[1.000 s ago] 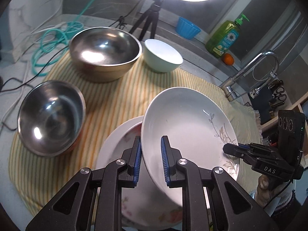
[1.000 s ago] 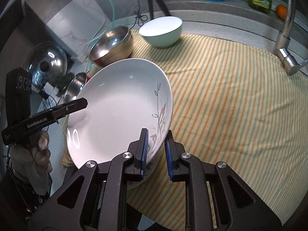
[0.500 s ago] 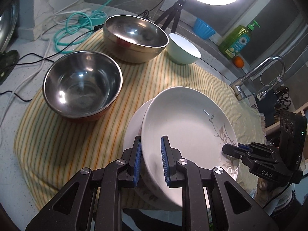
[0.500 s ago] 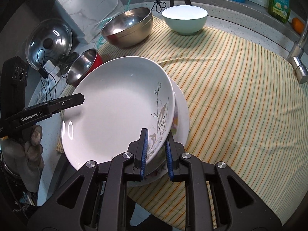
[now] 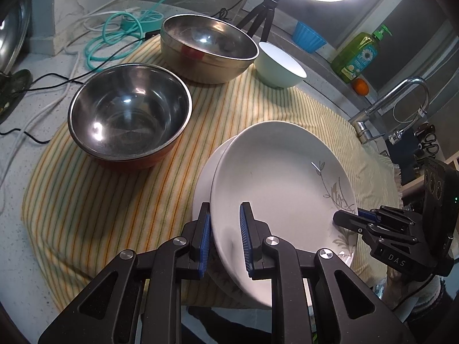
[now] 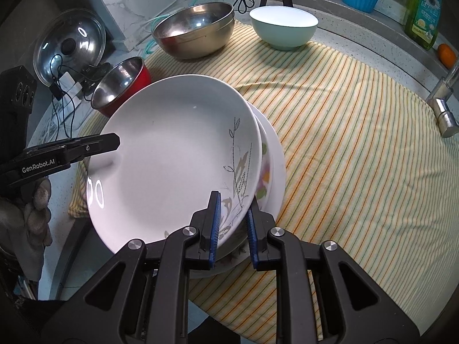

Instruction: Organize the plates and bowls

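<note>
Leftmost, steel bowl [image 5: 129, 114] on striped cloth [image 5: 94, 206], awaiting sorting; left tongs [image 5: 225, 238] clamped on near rim of white plate [image 5: 281, 177], steadying it above flowered plate [image 6: 272, 169], apparently for stacking; right tongs [image 6: 232, 225] pinching opposite rim, sharing the load.

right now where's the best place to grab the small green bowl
Take the green bowl by its rim, one finger inside and one outside, coming from above on its near side. It stands upright and open on the striped cloth, its wall is round and too wide to span, and the big steel bowl crowds its left.
</note>
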The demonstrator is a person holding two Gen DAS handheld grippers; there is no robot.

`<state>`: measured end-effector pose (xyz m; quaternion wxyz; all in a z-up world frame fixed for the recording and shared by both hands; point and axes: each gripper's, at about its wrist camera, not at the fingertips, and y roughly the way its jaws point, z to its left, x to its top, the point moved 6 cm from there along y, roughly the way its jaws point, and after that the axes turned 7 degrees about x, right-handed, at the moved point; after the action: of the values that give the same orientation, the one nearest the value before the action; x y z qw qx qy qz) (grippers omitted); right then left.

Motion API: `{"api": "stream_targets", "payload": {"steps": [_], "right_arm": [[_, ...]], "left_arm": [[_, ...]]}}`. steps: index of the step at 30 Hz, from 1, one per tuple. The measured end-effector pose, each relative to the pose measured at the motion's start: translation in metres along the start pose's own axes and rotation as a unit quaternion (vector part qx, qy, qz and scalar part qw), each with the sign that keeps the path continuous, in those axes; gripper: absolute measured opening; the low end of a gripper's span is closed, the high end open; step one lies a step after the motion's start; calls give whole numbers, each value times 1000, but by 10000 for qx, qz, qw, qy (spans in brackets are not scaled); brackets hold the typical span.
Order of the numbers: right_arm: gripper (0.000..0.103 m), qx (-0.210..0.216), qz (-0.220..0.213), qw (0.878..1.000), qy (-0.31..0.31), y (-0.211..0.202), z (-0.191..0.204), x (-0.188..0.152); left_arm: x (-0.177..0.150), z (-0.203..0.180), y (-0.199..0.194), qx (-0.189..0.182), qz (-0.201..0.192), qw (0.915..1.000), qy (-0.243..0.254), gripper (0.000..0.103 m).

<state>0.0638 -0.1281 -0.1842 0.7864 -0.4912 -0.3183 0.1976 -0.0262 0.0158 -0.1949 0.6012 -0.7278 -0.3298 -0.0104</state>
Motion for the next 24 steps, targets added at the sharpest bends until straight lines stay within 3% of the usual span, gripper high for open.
{"api": "stream_targets", "payload": {"steps": [12,24], "right_arm": [[31,-349,30,9984,-447,2,12,-2],[37,-358,13,9984,-445,1,12,-2]], "left_arm": [[-4,-6,2,385,-31,9983,439,18],[-6,-6,2,359,38,9985,411,18]]}}
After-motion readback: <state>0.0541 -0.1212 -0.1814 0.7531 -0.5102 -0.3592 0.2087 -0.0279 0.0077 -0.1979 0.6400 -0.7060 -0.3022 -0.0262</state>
